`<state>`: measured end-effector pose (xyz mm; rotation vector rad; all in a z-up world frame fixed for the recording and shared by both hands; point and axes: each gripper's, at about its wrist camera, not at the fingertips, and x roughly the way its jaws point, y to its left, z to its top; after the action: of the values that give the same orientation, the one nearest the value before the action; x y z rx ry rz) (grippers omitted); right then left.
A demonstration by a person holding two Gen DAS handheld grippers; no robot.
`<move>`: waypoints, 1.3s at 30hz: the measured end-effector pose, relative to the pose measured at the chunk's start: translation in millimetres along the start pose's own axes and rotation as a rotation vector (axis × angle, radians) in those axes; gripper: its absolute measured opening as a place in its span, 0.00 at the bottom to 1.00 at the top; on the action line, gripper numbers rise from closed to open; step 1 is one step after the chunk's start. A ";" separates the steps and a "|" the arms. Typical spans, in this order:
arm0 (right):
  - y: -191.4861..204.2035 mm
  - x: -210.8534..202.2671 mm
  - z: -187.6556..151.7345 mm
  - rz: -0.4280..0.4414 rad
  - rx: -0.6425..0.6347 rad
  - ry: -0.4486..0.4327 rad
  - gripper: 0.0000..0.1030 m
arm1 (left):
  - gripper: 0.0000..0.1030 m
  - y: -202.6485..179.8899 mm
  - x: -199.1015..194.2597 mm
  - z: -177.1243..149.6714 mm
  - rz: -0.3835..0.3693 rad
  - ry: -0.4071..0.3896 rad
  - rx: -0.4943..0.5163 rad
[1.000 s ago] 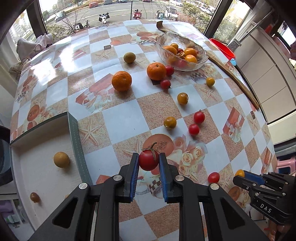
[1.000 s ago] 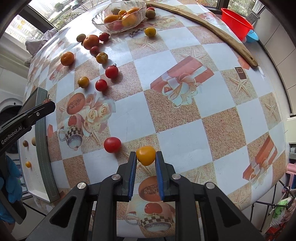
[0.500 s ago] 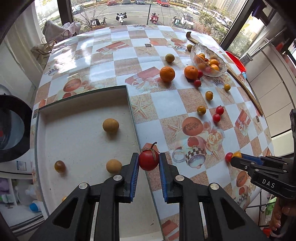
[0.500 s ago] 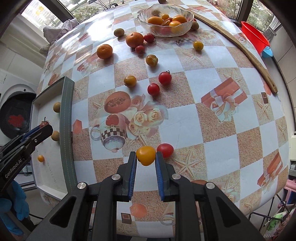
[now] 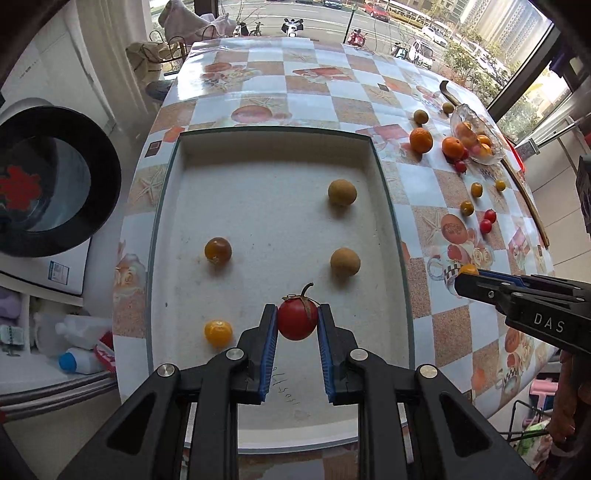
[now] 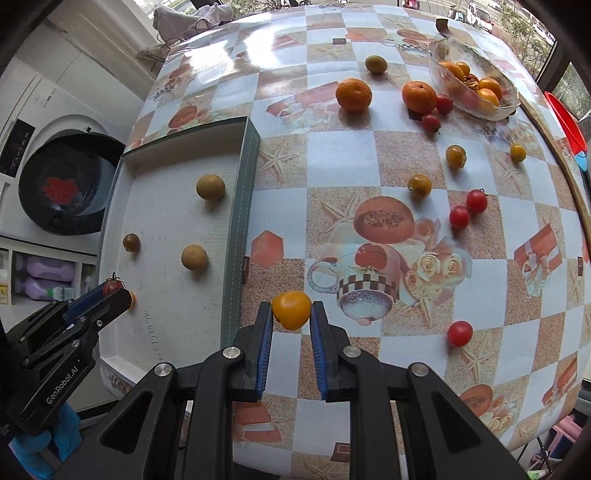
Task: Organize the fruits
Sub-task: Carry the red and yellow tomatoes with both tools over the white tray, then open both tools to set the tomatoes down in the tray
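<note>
- We've got a washer (image 6: 61, 184) left of the table, red stuff inside.
- Purple bottles (image 6: 44, 277) shelved below it.
- Red basin (image 6: 565, 122) far right.

1. Bright daylight comes in through the window (image 5: 369, 22) at the far end of the table (image 5: 295, 88); both views are well lit.
2. White glare washes out the tablecloth pattern at the table's far edge nearest the window, strongest in the right wrist view.
3. Fruits on the table and in the tray (image 5: 258, 229) cast short, soft shadows towards the camera, away from the window.
4. Fisheye distortion bulges the table like a dome; its edges curve steeply, and the frame corners are dark.
5. Focus is sharp at the table's centre, with no motion blur.
</note>
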<state>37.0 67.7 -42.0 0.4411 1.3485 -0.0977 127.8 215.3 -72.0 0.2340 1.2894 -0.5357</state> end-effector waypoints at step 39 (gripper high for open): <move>90.7 68.3 -5.9 0.008 -0.182 0.133 0.45 | 0.68 40.9 28.9 -44.1 0.122 0.093 -0.003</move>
<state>76.1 165.2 -85.4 0.3038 1.4714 0.0622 116.1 263.2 -116.9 0.3359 1.3563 -0.4223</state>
